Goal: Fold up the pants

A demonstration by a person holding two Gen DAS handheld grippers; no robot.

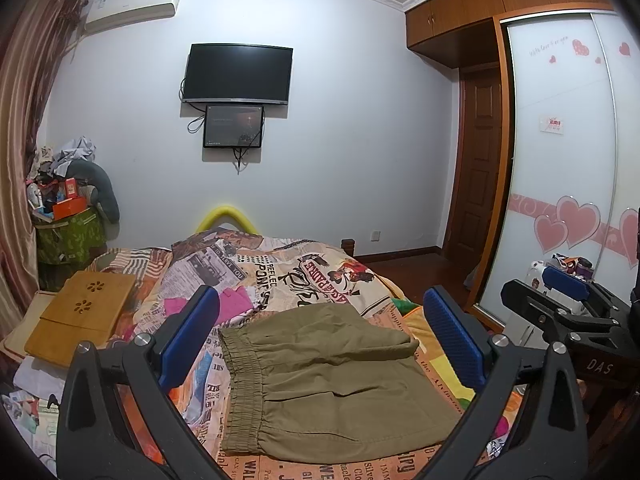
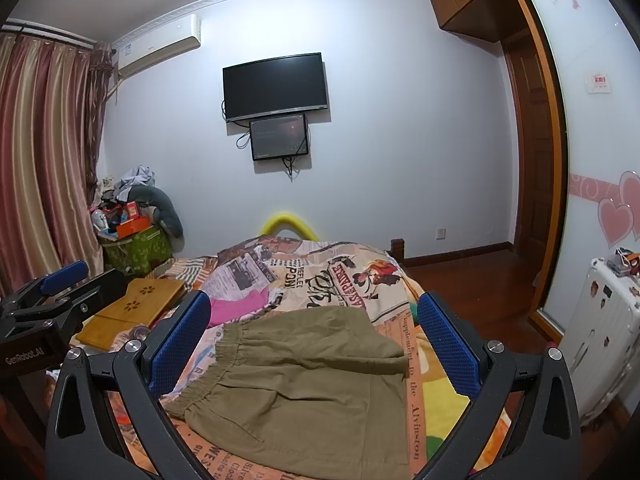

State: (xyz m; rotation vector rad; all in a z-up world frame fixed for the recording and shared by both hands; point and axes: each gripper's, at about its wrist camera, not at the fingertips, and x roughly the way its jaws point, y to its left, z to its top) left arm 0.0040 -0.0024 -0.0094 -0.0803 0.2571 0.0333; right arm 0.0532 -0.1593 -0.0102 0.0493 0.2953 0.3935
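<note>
Olive-khaki pants [image 1: 332, 384] [image 2: 304, 396] lie folded flat on the newspaper-print bedspread [image 1: 280, 272] [image 2: 320, 276]. Their elastic waistband faces left, and one layer is folded over the top. My left gripper [image 1: 320, 300] hovers open above the near side of the pants, with nothing between its blue pads. My right gripper [image 2: 313, 302] hovers open beside it, slightly to the right, also holding nothing. In the left wrist view a blue pad [image 1: 564, 280] of the right gripper shows at the right edge. In the right wrist view a pad [image 2: 66, 276] of the left gripper shows at the left edge.
A bamboo lap tray [image 1: 84, 312] [image 2: 136, 308] lies on the bed's left side, and a pink cloth [image 1: 236, 304] lies just beyond the pants. A white suitcase [image 2: 600, 340] stands to the right by the wardrobe's sliding door [image 1: 560, 140]. A clutter pile [image 1: 68, 216] fills the back left corner.
</note>
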